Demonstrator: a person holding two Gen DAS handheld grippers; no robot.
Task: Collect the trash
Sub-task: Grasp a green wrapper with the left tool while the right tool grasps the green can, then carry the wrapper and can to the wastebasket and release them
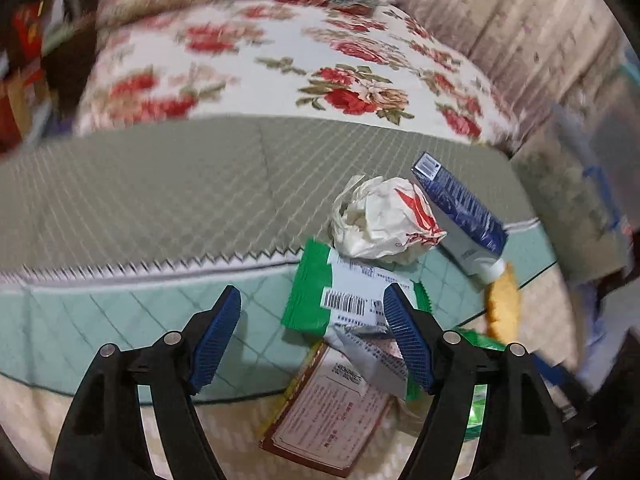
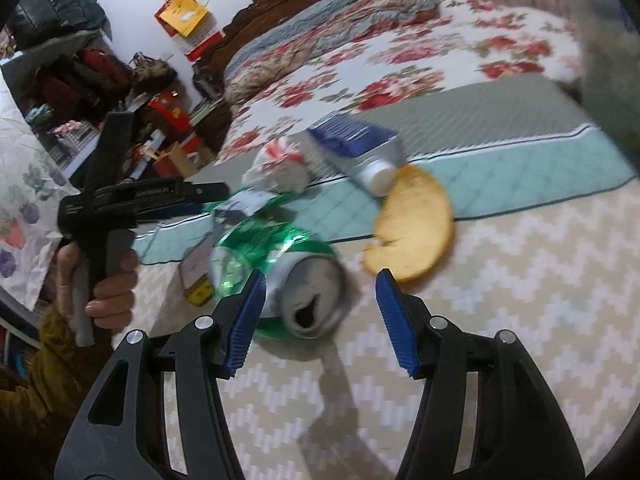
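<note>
A pile of trash is seen at the foot of the bed (image 1: 160,184), partly on the teal mattress edge and partly on the zigzag-patterned cover below it. The left claw (image 1: 312,336) is held wide apart with nothing between its jaws; the green wrapper (image 1: 308,292) with its barcode label lies just beyond and between the tips, and a crumpled paper ball (image 1: 380,216) and a blue tube (image 1: 460,212) are found farther on. The right claw (image 2: 320,320) is likewise spread wide, and the crushed green can (image 2: 304,300) is framed between its fingers, ungripped. A bitten cracker (image 2: 412,228) lies just beyond, near the right fingertip.
</note>
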